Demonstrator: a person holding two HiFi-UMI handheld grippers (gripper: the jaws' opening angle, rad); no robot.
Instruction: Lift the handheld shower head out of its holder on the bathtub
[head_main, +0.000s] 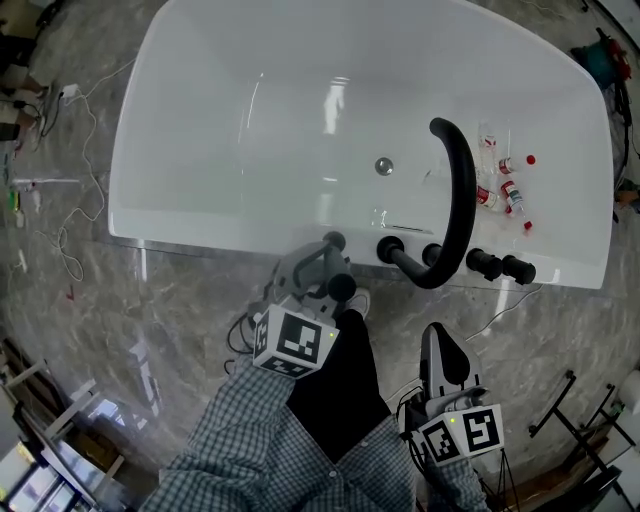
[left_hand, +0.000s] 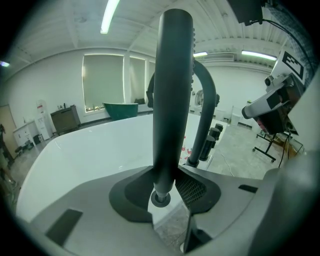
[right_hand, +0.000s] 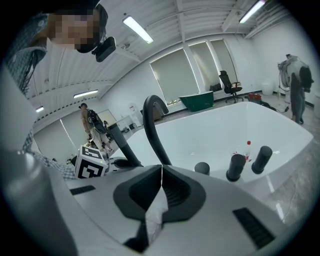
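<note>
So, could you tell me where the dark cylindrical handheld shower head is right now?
In the head view, the shower head is clamped in the left gripper at the near rim of the white bathtub, left of the curved black spout.

Steep overhead head view (bathtub (head_main: 250, 120) shared)

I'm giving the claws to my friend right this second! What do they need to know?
Left claw: shut on the shower head, which stands upright at the rim of the bathtub.
Right claw: shut and empty, over the floor beside the tub.
Done: the shower head is grabbed.
Left to do: lift it straight up. Its bottom end looks very close to the holder, and I can't tell if it's out yet.
</note>
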